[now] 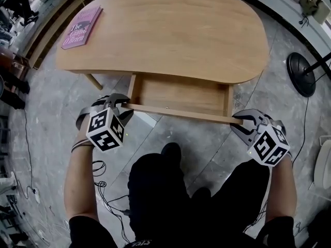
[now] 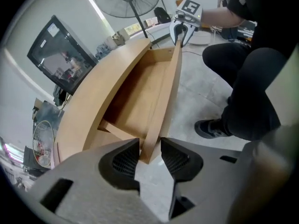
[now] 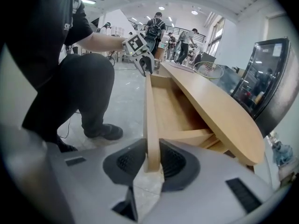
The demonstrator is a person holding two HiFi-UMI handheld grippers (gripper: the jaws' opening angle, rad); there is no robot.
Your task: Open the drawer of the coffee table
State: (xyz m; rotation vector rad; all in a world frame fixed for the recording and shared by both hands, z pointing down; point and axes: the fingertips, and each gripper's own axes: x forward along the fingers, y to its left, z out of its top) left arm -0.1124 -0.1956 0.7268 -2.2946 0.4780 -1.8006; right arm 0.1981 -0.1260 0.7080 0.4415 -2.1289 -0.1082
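Observation:
The light wooden coffee table [image 1: 170, 30] has its drawer [image 1: 181, 94] pulled out toward me, and the inside looks empty. The drawer front [image 1: 178, 112] is a thin panel across the near side. My left gripper [image 1: 122, 105] sits at the panel's left end. In the left gripper view its pads [image 2: 126, 161] close on the panel's end [image 2: 150, 150]. My right gripper [image 1: 239, 120] is at the right end. In the right gripper view both pads [image 3: 174, 162] press the panel [image 3: 152, 143] from either side.
A purple book [image 1: 81, 27] lies on the tabletop's far left corner. A fan's round black base [image 1: 301, 74] stands on the floor at the right. Cables [image 1: 101, 182] trail on the grey floor beside my legs [image 1: 170, 190]. A monitor [image 2: 60, 55] stands beyond the table.

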